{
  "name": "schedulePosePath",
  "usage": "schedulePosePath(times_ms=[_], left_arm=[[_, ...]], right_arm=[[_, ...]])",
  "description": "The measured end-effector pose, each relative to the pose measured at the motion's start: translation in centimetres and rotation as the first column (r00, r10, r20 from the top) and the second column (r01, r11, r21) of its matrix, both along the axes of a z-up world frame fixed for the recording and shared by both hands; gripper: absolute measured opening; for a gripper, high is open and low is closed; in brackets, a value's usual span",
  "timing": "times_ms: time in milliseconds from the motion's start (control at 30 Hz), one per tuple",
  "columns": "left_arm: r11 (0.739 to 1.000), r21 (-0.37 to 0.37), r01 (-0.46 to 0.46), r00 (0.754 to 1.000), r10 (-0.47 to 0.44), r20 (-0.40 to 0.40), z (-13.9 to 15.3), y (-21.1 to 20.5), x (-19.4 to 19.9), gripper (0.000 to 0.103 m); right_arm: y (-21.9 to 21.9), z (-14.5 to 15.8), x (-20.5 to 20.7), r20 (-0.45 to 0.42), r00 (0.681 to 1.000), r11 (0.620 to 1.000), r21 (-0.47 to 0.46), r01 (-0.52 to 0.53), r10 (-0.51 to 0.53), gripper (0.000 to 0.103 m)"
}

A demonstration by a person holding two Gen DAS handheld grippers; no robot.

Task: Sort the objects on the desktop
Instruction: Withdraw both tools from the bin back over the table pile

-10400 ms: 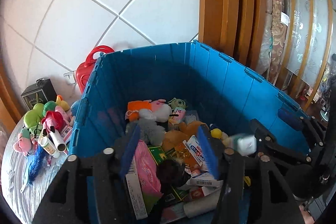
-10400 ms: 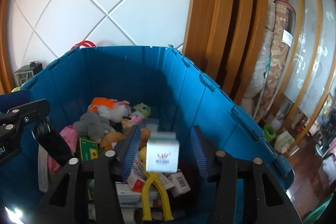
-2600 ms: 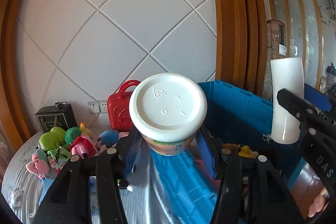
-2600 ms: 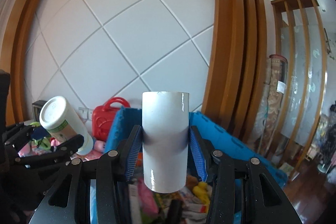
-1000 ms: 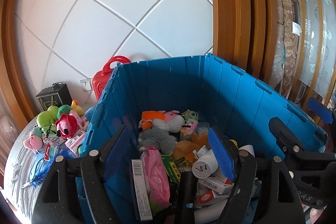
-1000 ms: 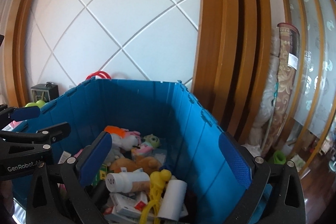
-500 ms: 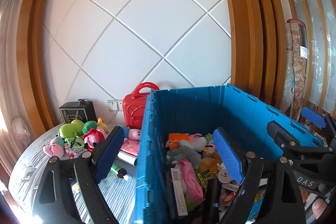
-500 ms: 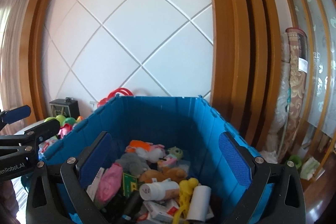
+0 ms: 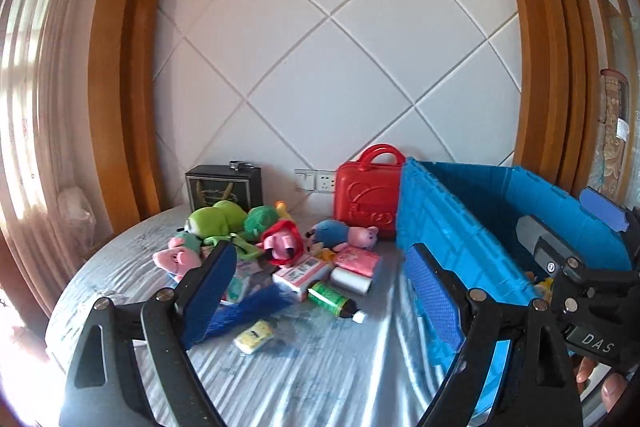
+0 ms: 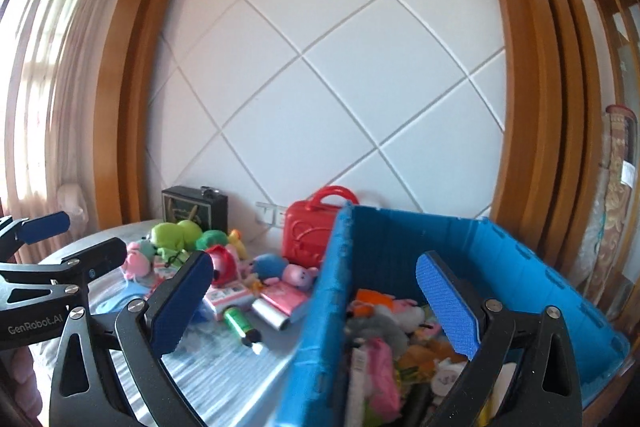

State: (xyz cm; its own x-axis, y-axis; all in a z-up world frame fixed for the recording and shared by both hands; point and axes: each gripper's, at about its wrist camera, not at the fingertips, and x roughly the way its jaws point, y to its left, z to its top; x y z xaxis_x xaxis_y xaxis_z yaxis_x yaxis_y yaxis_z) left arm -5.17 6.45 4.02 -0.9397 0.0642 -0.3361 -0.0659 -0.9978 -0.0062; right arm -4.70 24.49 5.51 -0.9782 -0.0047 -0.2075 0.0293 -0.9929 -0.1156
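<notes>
Two handheld grippers are hovering with nothing in their jaws over a cluttered table beside a blue bin.

The left gripper (image 9: 316,291) is standing wide apart above the grey striped tablecloth (image 9: 280,367), facing a heap of plush toys (image 9: 224,227), a green tube (image 9: 330,297) and a red plastic case (image 9: 370,195). The right gripper (image 10: 316,303) is gaping, empty, across the near wall of the blue plastic crate (image 10: 520,251), which is holding sorted toys and boxes.

left wrist: faces table (image 9: 320,367), low | right wrist: over blue bin (image 10: 320,327) | shared: red case (image 9: 366,195), toys
</notes>
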Motion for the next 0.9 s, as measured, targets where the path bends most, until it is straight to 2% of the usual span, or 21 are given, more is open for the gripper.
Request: schedulePosePath(times_ms=[133, 267, 400, 533, 700, 900], left_arm=[[0.999, -0.015, -0.033, 0.999, 0.033, 0.032, -1.4, -6.6, -0.8, 0.088], [0.999, -0.001, -0.045, 0.995, 0.045, 0.088, -3.0, -10.9, -2.4, 0.088], [0.998, 0.010, -0.060, 0.989, 0.058, 0.138, -4.9, -13.1, -4.1, 0.088], [0.997, 0.019, -0.074, 0.976, 0.069, 0.207, -7.6, -14.4, -6.2, 0.088], [0.995, 0.003, -0.096, 0.941, 0.090, 0.327, -12.1, -14.7, -10.7, 0.088], [0.997, 0.010, -0.078, 0.872, 0.064, 0.486, -19.2, -13.4, -16.9, 0.088]], right_arm=[[-7.3, -1.1, -1.5, 0.024, 0.999, 0.999, 0.013, -0.035, 0.034, 0.103], [-12.1, -3.0, -3.0, 0.110, 0.992, 0.998, 0.016, -0.066, 0.064, 0.103], [-13.9, -4.6, -4.7, 0.177, 0.982, 0.998, -0.007, -0.066, 0.066, 0.103], [-14.4, -6.6, -6.9, 0.241, 0.969, 0.998, 0.013, -0.056, 0.051, 0.103], [-14.3, -10.6, -11.0, 0.338, 0.939, 0.998, 0.015, -0.066, 0.057, 0.103], [-12.0, -17.0, -17.7, 0.479, 0.876, 0.998, 0.003, -0.063, 0.054, 0.103]])
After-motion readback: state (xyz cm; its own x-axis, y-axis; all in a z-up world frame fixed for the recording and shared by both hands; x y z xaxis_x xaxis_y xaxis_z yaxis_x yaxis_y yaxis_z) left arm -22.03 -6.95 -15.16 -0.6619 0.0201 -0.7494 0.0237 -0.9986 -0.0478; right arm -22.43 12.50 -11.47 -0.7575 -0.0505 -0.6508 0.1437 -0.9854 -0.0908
